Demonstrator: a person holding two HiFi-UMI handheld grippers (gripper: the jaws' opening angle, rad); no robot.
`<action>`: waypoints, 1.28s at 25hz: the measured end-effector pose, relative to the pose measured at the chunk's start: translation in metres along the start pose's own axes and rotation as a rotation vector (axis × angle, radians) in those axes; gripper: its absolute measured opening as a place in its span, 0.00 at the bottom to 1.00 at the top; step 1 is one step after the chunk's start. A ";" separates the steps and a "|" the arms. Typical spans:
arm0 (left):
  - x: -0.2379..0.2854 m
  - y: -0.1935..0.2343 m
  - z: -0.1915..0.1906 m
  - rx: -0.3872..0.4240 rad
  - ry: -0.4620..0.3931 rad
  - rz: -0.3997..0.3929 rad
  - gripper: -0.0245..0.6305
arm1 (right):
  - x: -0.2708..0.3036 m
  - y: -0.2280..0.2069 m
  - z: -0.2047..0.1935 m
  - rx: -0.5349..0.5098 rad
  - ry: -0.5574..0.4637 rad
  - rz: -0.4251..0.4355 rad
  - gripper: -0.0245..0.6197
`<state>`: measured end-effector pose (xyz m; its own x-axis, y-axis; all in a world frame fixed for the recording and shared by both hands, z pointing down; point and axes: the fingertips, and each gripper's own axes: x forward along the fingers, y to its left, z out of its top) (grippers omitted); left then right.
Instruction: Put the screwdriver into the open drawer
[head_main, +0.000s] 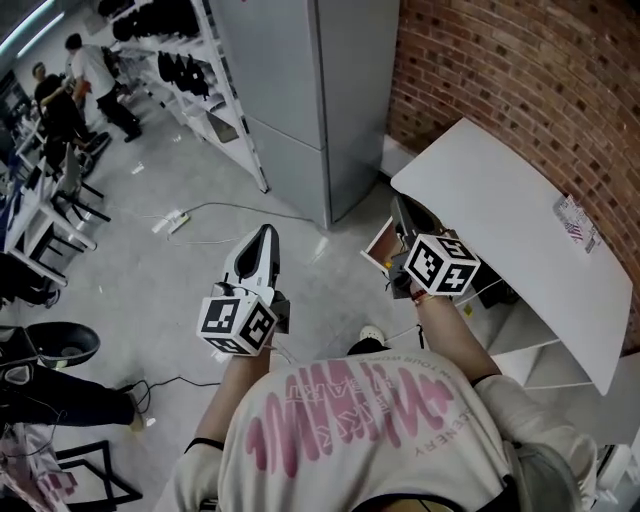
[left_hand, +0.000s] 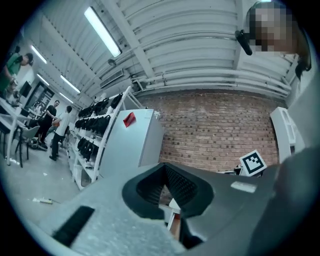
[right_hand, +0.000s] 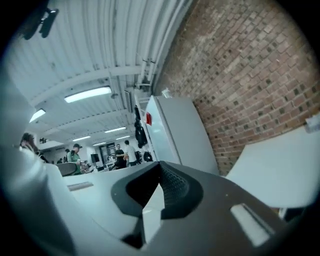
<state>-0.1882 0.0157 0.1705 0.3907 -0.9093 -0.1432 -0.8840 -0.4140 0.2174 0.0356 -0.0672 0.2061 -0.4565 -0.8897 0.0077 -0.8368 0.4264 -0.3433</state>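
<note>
Only the head view is showing you both tongs together, the right tongs (head_main: 402, 210) near the white bench (head_main: 500, 190). The gripper views are adding the ceiling lights (right_hand: 87, 94). You are holding the left tongs (left_hand: 164, 169) and the right tongs clenched on nothing. No view is showing the screwdriver, so I cannot tell where it lies relative to them.

Red brick wall (head_main: 520, 70); white table (head_main: 500, 210); grey cabinet (head_main: 290, 70).
</note>
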 end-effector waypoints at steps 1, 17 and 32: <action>-0.002 -0.005 0.007 -0.001 -0.013 -0.009 0.04 | -0.005 0.015 0.015 -0.050 -0.028 0.035 0.05; -0.014 -0.040 0.020 -0.062 -0.071 -0.034 0.04 | -0.034 0.060 0.058 -0.248 -0.077 0.141 0.05; -0.013 -0.056 -0.008 -0.089 -0.059 0.082 0.04 | -0.033 0.031 0.039 -0.245 0.017 0.201 0.05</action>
<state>-0.1418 0.0500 0.1677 0.2999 -0.9372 -0.1779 -0.8847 -0.3430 0.3155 0.0366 -0.0308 0.1582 -0.6233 -0.7817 -0.0208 -0.7763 0.6218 -0.1036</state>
